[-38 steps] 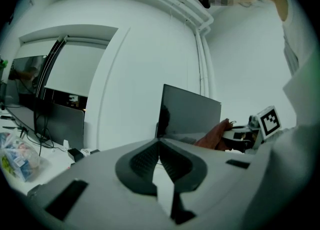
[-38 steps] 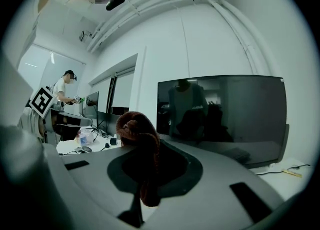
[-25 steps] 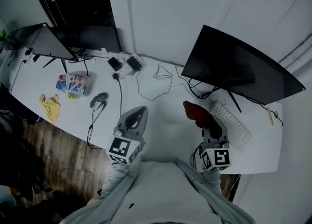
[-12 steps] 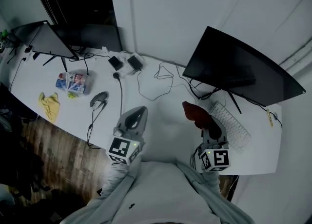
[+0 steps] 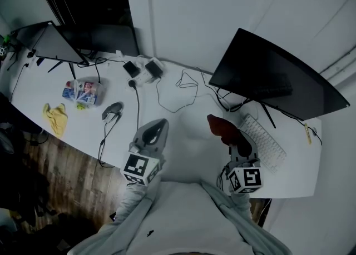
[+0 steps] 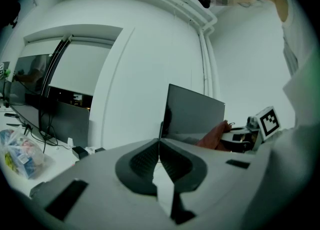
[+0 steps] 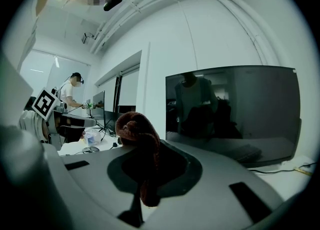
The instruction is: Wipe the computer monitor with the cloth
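A large black monitor (image 5: pixel 275 79) stands at the right of the white desk (image 5: pixel 183 131), its dark screen (image 7: pixel 235 111) filling the right gripper view. My right gripper (image 5: pixel 231 137) is shut on a dark red cloth (image 5: pixel 221 127), bunched at the jaw tips (image 7: pixel 137 134), a short way in front of the screen. My left gripper (image 5: pixel 157 131) hovers over the desk's middle, shut and empty (image 6: pixel 160 149). From the left gripper view the monitor (image 6: pixel 192 119) and the red cloth (image 6: pixel 214 136) show to the right.
A white keyboard (image 5: pixel 264 143) lies under the monitor's right side. Cables (image 5: pixel 183 90) and adapters (image 5: pixel 144 71) lie behind. At the left are a second monitor (image 5: pixel 47 43), a plastic bag (image 5: pixel 83 93), a yellow cloth (image 5: pixel 55 119) and a mouse (image 5: pixel 113 111).
The head view has shifted slightly; both grippers keep their places and the cloth stays held.
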Available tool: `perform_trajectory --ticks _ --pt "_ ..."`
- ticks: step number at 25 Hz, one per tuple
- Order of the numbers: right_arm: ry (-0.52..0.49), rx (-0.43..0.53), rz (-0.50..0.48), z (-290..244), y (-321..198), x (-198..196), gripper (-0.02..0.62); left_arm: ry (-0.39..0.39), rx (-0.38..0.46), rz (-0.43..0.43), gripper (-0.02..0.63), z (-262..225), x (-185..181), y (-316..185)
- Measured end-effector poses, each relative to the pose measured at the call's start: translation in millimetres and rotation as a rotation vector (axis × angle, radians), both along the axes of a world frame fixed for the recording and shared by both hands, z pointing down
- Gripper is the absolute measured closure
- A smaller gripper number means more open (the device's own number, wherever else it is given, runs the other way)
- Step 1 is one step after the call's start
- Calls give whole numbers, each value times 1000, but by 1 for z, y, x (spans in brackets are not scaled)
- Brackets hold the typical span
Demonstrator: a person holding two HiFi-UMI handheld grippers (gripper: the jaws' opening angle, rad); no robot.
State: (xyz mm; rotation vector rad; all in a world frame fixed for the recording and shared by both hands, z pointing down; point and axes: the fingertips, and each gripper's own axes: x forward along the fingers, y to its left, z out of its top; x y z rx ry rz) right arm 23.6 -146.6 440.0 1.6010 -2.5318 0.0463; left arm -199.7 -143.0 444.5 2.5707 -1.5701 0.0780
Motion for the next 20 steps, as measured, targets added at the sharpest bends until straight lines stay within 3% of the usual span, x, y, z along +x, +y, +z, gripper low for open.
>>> perform_trajectory --ticks 20 --pt "-41 -1 -57 -1 -5 -17 560 -5 2 -50 584 -1 -15 5"
